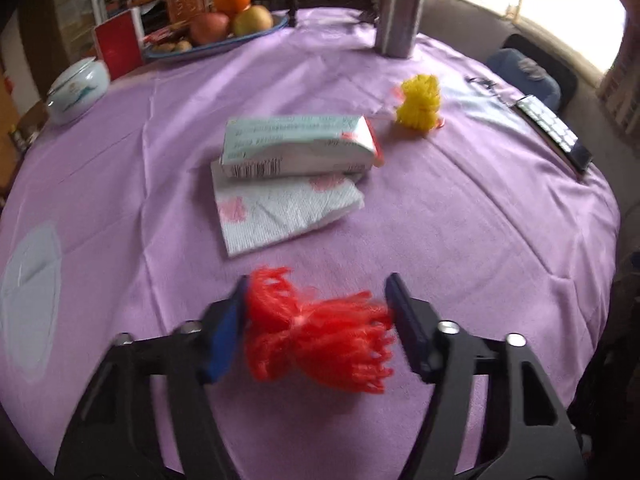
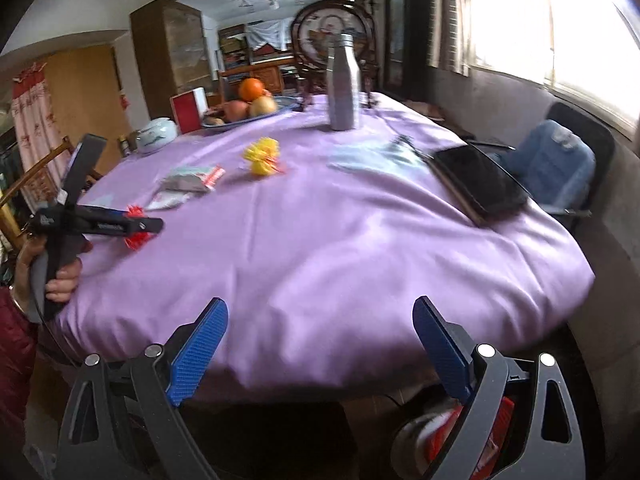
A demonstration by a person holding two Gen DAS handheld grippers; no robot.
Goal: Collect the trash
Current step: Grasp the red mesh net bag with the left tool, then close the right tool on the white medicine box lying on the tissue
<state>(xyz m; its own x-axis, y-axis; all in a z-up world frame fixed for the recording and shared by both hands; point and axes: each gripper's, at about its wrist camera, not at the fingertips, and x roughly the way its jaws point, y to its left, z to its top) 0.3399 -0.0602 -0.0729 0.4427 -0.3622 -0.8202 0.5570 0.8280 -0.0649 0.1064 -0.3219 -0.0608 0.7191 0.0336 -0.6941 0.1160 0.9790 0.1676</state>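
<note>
My left gripper (image 1: 316, 316) is shut on a red net wrapper (image 1: 320, 336) and holds it just above the purple tablecloth (image 1: 460, 240). In the right wrist view the left gripper (image 2: 140, 226) shows at the left with the red net wrapper (image 2: 135, 240) in it. Beyond lie a pale green carton (image 1: 296, 146) on a white paper napkin (image 1: 276, 212), and a yellow net wrapper (image 1: 418, 104). My right gripper (image 2: 320, 344) is open and empty, off the table's near edge. The carton (image 2: 192, 178) and the yellow wrapper (image 2: 264, 156) show there too.
A metal bottle (image 1: 398, 12), a fruit plate (image 1: 216, 40), a red box (image 1: 118, 42) and a white lidded bowl (image 1: 78, 90) stand at the far side. A remote (image 1: 554, 132) and a dark tablet (image 2: 476, 182) lie at the right edge. A bin (image 2: 448, 436) sits on the floor below.
</note>
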